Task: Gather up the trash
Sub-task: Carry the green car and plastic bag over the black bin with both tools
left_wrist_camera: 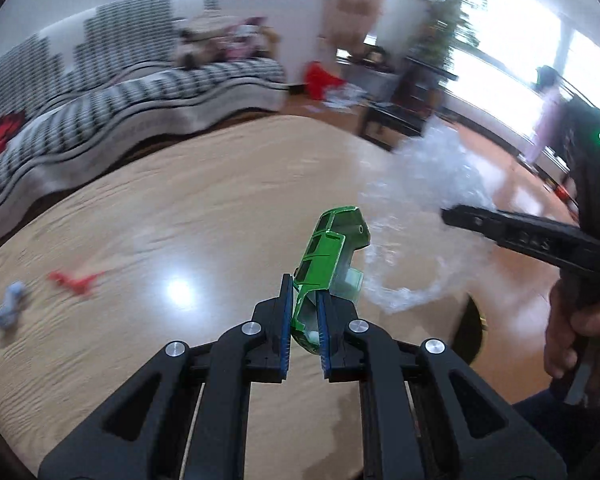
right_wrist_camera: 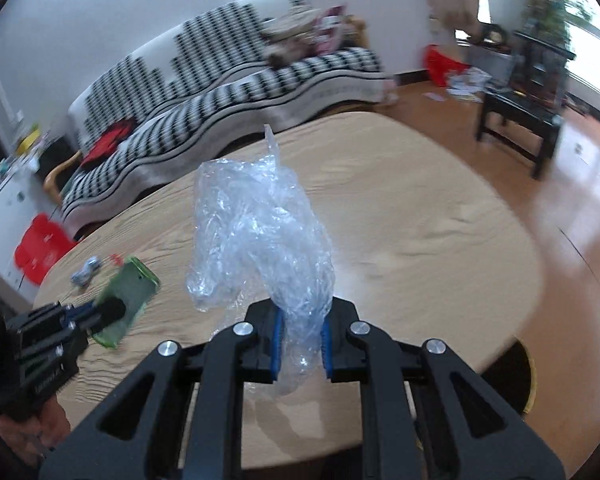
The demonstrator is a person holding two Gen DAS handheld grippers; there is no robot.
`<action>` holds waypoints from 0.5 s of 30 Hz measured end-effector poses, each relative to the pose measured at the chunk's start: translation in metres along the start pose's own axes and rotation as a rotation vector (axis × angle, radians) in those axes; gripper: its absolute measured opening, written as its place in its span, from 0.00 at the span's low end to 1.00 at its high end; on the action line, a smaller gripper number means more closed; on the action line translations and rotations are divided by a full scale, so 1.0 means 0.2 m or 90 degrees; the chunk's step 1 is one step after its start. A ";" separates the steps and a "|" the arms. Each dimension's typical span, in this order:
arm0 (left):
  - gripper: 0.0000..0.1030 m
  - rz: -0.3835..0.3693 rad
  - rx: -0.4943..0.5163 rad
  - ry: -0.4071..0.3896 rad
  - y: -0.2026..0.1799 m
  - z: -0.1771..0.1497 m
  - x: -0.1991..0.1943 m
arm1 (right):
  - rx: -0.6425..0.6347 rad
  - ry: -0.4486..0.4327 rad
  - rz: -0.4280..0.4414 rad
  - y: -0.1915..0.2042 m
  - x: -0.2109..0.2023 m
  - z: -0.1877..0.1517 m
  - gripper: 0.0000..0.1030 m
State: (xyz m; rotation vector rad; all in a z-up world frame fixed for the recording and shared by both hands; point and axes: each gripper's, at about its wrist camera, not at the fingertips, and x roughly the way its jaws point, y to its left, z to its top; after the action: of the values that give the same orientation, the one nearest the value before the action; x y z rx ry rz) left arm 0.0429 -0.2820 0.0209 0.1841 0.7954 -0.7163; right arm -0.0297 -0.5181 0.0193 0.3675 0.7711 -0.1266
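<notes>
My left gripper point(left_wrist_camera: 303, 300) is shut on a green toy car point(left_wrist_camera: 332, 248) and holds it above the wooden table point(left_wrist_camera: 180, 208). My right gripper point(right_wrist_camera: 300, 320) is shut on a crumpled clear plastic bag point(right_wrist_camera: 260, 232) and holds it up above the table point(right_wrist_camera: 420, 216). In the left wrist view the bag point(left_wrist_camera: 420, 208) hangs to the right of the car, with the right gripper's finger point(left_wrist_camera: 500, 228) beside it. In the right wrist view the car point(right_wrist_camera: 126, 300) and the left gripper point(right_wrist_camera: 80, 316) are at the lower left.
A small red toy point(left_wrist_camera: 76, 280) and a small blue toy point(left_wrist_camera: 8, 308) lie on the table's left part. A striped sofa point(right_wrist_camera: 220, 92) stands behind the table. A dark stool point(right_wrist_camera: 520, 120) stands at the far right on the wood floor.
</notes>
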 end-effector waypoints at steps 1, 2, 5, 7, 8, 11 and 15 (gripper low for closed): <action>0.10 -0.018 0.021 0.010 -0.12 0.00 0.06 | 0.012 -0.005 -0.012 -0.09 -0.03 -0.01 0.15; 0.10 -0.027 0.031 0.018 -0.18 0.01 0.10 | 0.024 -0.011 -0.025 -0.17 -0.06 -0.03 0.15; 0.10 -0.068 0.066 0.037 -0.41 0.01 0.21 | 0.050 -0.020 -0.057 -0.35 -0.12 -0.07 0.15; 0.10 -0.090 0.094 0.043 -0.55 0.00 0.27 | 0.077 -0.026 -0.075 -0.50 -0.17 -0.10 0.15; 0.10 -0.101 0.107 0.046 -0.61 0.00 0.29 | 0.090 -0.028 -0.082 -0.57 -0.19 -0.12 0.15; 0.10 -0.131 0.142 0.055 -0.75 -0.03 0.35 | 0.121 -0.039 -0.121 -0.76 -0.26 -0.18 0.15; 0.10 -0.151 0.174 0.072 -0.89 -0.07 0.42 | 0.165 -0.026 -0.152 -0.99 -0.28 -0.26 0.15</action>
State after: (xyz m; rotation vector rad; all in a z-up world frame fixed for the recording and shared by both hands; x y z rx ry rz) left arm -0.0405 -0.4548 -0.0287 0.3833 0.8329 -1.0459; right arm -0.1519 -0.6841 -0.0297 0.5157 0.7575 -0.4599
